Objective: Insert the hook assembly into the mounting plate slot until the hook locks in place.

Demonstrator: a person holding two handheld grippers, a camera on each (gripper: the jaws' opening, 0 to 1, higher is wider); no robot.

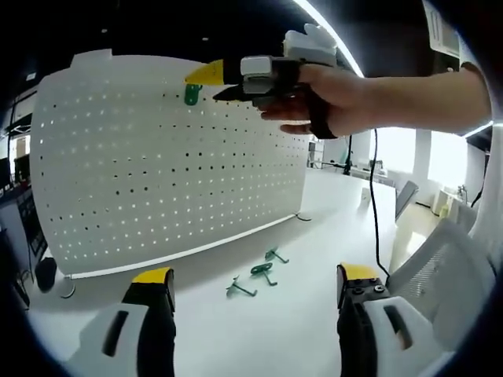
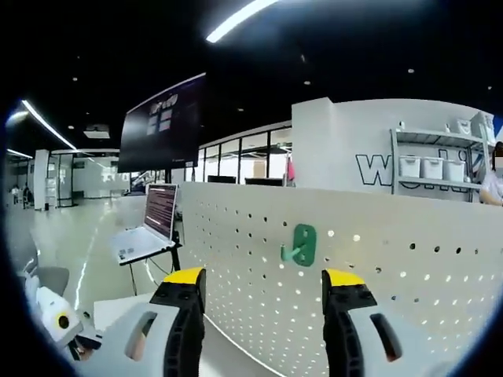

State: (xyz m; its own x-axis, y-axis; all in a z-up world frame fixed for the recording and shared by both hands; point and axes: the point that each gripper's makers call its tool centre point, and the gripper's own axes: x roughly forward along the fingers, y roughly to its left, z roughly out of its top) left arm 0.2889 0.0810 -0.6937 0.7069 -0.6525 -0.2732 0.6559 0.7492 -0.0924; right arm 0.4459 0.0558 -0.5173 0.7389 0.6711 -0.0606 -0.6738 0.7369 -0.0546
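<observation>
left claw (image 1: 250,289) apart | right claw (image 2: 263,289) apart | green hook (image 2: 301,245) on pegboard (image 2: 409,290)

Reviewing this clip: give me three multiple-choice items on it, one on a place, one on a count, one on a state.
1. Where is the mounted green plastic hook?
A. on the white perforated pegboard
B. on the table
C. in a claw

2. How many green hooks lie on the white table?
A. one
B. three
C. five

3. The right claw is:
A. shut on a hook
B. shut empty
C. open

Answers: A, the hook sits against the board's holes; B, three hooks lie before the board; C, its jaws stand apart with the hook beyond them.
</observation>
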